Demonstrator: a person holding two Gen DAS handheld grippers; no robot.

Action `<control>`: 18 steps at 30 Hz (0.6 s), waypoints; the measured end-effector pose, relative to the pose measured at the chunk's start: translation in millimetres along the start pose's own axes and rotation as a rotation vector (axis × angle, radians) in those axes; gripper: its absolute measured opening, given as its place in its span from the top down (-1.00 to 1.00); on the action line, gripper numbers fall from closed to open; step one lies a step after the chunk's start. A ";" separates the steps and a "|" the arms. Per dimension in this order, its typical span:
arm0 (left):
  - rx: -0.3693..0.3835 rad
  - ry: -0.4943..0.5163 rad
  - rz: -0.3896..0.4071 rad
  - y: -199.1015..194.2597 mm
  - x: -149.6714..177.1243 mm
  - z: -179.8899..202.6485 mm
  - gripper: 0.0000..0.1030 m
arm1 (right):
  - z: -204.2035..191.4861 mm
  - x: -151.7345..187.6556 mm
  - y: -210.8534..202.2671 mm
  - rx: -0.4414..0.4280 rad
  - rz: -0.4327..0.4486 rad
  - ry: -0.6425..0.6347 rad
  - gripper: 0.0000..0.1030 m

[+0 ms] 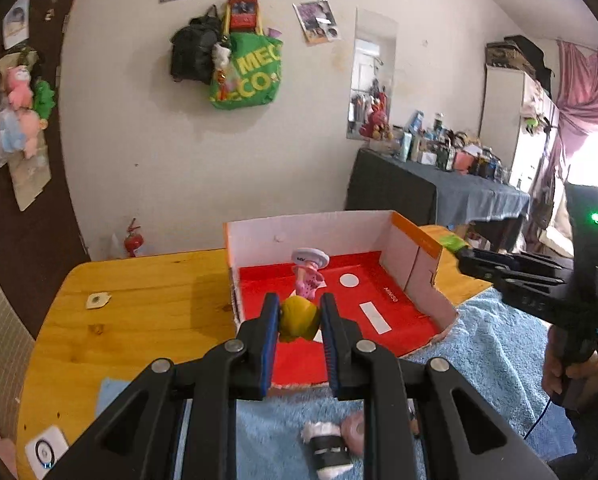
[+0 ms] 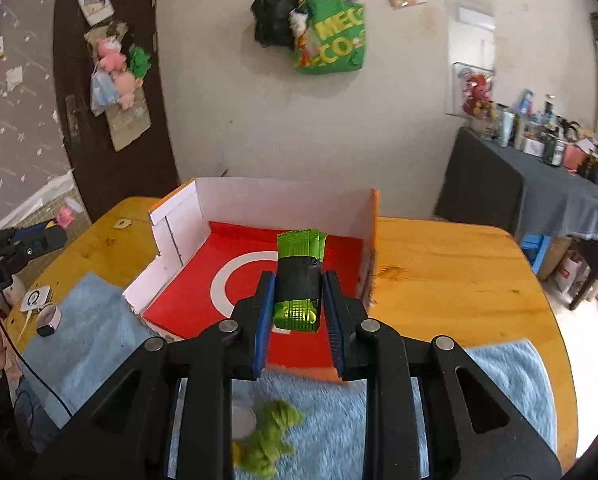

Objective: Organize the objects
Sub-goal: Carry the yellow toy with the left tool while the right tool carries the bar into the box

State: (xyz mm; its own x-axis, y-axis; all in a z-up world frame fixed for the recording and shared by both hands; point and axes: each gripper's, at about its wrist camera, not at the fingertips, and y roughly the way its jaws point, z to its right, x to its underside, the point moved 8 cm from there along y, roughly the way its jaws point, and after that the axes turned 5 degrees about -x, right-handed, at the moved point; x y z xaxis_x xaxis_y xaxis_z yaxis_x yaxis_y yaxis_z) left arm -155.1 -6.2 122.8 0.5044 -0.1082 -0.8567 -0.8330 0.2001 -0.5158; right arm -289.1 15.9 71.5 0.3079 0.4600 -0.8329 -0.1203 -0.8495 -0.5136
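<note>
A yellow toy (image 1: 297, 322) is being held between the blue pads of the left tool (image 1: 299, 320), which is closed on it from both sides; the toy is being carried over the near edge of the open cardboard box (image 1: 415, 276), above its red floor and clear of it. A green-and-black snack packet (image 2: 299, 280) is being gripped in the same way by the right tool (image 2: 298, 300), closed around the black middle band, with the green ends projecting past the pads fore and aft. That packet too is being held above the red floor, near the white ring printed there.

Inside the box, a small pink figurine with a white cap (image 1: 309, 272) is standing upright just beyond the yellow toy. For a clean placement, the toy is best lowered short of or beside that figurine, so that it is not being knocked over, and the pads opened only once the toy is resting on the floor. The packet is judged best laid flat on the bare red area to the right, well apart from the figurine, with both tools kept from crossing.

Outside the box, a green plush (image 2: 269, 440) and a small black-and-white item (image 1: 331, 450) are lying on the blue towel (image 1: 495, 352), which is spread over the wooden tabletop (image 1: 139, 304); these appear to be left for sorting afterwards.
</note>
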 end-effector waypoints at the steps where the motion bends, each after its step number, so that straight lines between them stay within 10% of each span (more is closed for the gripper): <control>1: -0.001 0.008 -0.018 9.0 -1.8 1.9 0.59 | -0.5 -1.7 7.7 -0.007 -0.019 -0.007 0.56; 18: 0.018 0.126 -0.374 136.4 54.3 22.6 0.59 | 8.5 35.9 123.7 -0.055 -0.422 -0.024 0.56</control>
State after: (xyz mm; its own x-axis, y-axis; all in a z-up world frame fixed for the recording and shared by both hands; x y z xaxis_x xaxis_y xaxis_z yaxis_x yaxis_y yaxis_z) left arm -236.2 37.3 6.1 0.7398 -0.2951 -0.6046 -0.5920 0.1415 -0.7934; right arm -301.0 -70.5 -23.7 0.2969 0.7755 -0.5572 0.0619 -0.5979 -0.7991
